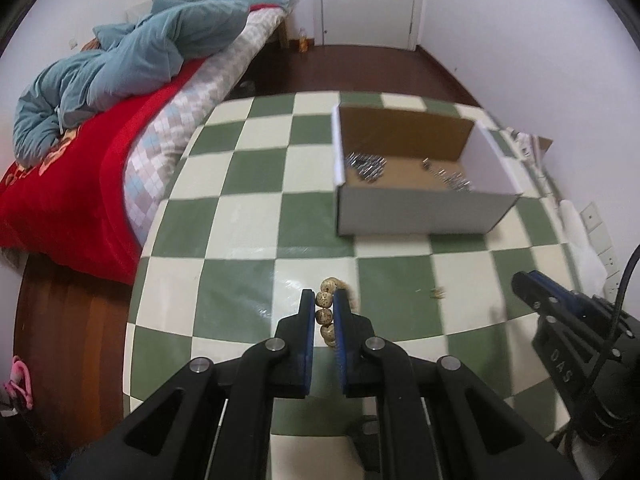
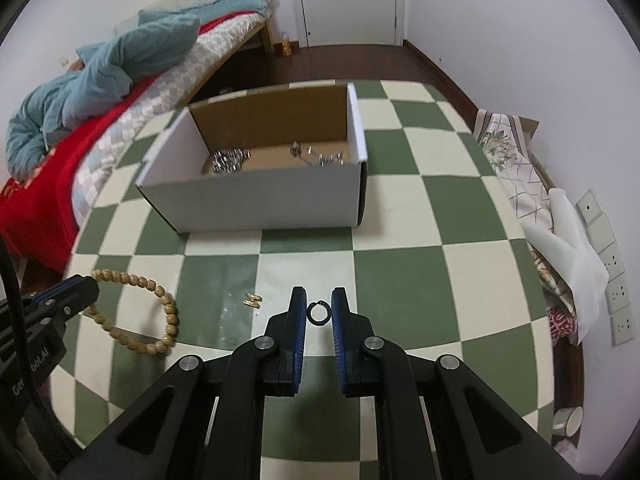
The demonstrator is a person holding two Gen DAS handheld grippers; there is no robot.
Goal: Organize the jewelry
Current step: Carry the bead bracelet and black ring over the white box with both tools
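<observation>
A string of speckled tan beads, a bracelet (image 1: 325, 316), is pinched between the blue pads of my left gripper (image 1: 324, 300), which is shut on it. In the right wrist view the bracelet (image 2: 160, 294) loops out from the left gripper (image 2: 82, 286) over the checked table. My right gripper (image 2: 319, 300) is shut on a small black ring (image 2: 319, 313), held upright between its pads above the table. It also shows at the right edge of the left wrist view as the right gripper (image 1: 524, 284). A small gold piece (image 2: 253, 301) lies loose on the table between the two grippers.
An open cardboard box (image 2: 260, 200) stands beyond the grippers with silver jewelry (image 2: 230, 159) on its floor. The table (image 2: 400, 280) has a green and cream check. A bed (image 1: 80, 184) runs along the left. Folded cloth (image 2: 516, 168) and wall sockets (image 2: 612, 264) lie at the right.
</observation>
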